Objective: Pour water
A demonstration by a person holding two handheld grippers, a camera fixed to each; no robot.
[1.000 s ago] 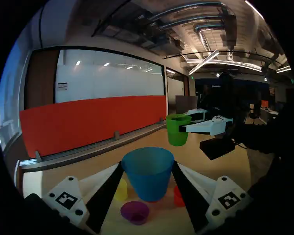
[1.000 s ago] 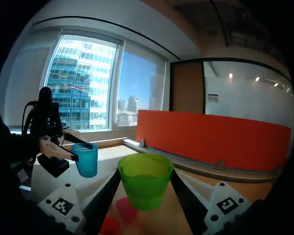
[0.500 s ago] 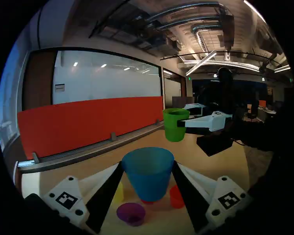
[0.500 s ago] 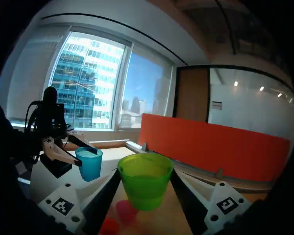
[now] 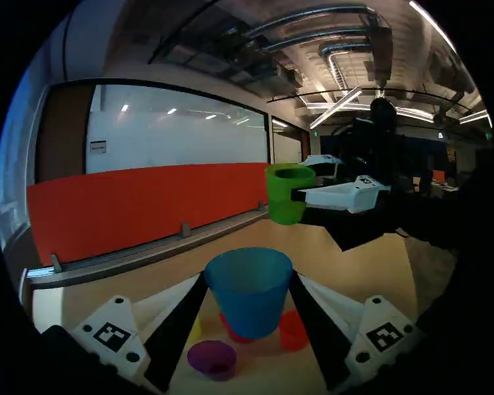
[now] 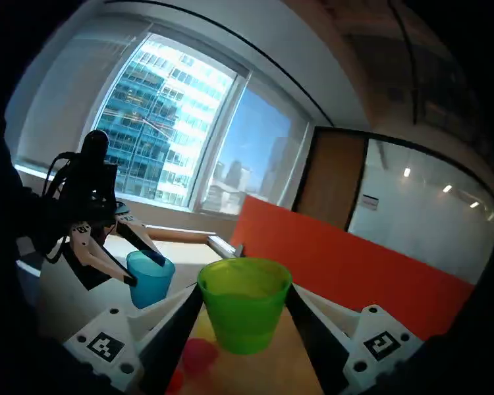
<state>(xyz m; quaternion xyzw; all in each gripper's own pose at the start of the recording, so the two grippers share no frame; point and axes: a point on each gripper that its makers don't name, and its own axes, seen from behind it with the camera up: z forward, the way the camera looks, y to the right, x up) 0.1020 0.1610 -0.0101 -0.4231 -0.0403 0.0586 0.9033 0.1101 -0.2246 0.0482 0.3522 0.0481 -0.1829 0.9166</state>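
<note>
Gripping the green cup [image 6: 245, 316] from both sides, the right gripper [image 6: 244, 293] has its jaws closed on the cup's wall just below the rim. The cup sits mouth up in the right gripper view, and its green darkens from about mid-height down. In the left gripper view the same green cup [image 5: 286, 194] hangs in the air at 1 o'clock from the blue cup [image 5: 248, 299]. Its long axis is near vertical, with the mouth leaning a little to 11 o'clock, and the right gripper [image 5: 301, 181] reaches in from 3 o'clock.

The left gripper [image 5: 248, 280] clamps the blue cup between both fingers, mouth up. In the right gripper view that blue cup [image 6: 149, 283] lies at 10 o'clock from the green one, held by the left gripper [image 6: 146, 272].

Black-and-white square markers [image 5: 110, 334] sit on the fingers. A small paper sign [image 5: 96, 146] on the glass wall is too small to read.

On the wooden table [image 5: 352, 263] below the blue cup stand little cups: purple cup [image 5: 211, 359] at 7 o'clock, yellow cup [image 5: 195, 328] at 8, orange cup [image 5: 292, 329] at 4, and red cup [image 5: 230, 329] partly hidden behind it. An orange partition [image 5: 148, 204] runs along the table's far edge.
</note>
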